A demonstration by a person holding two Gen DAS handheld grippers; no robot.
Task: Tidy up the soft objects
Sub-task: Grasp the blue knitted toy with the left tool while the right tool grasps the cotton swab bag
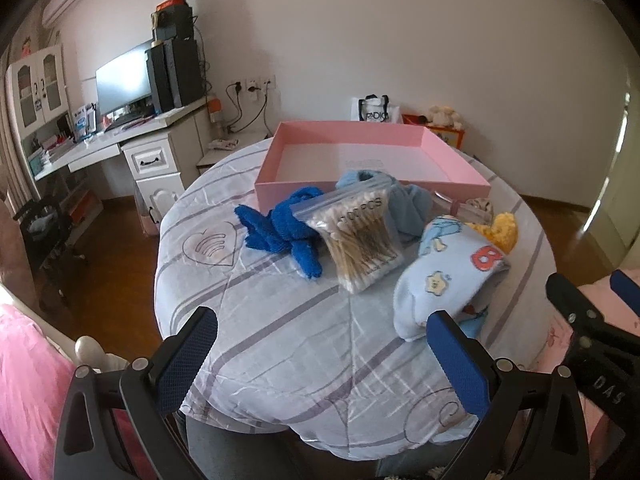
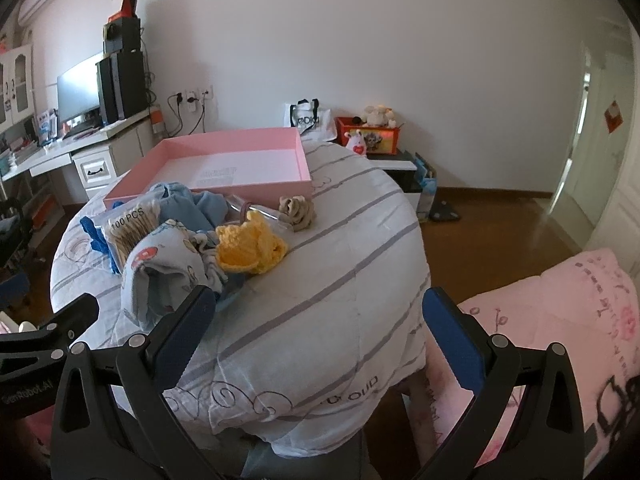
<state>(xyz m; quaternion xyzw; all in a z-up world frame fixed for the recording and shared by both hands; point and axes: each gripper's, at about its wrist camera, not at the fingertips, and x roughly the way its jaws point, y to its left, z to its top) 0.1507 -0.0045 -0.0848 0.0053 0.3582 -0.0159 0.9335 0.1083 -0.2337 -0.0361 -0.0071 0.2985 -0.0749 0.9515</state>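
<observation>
Soft objects lie in a heap on the striped quilt (image 1: 280,340), beyond both tools and in front of one empty pink box (image 1: 372,160). The left gripper (image 1: 322,344) and right gripper (image 2: 318,322) each hover spread wide, holding nothing; the printed pale-blue cloth (image 1: 444,276) lies just beyond the left gripper's right finger. Counted: one dark-blue towel (image 1: 280,232), one bag of cotton swabs (image 1: 362,240), one light-blue cloth (image 1: 404,204), one printed cloth, one yellow knitted piece (image 2: 250,248). Only the right wrist view shows a beige knotted piece (image 2: 298,210) beside the box, and the yellow piece in full.
</observation>
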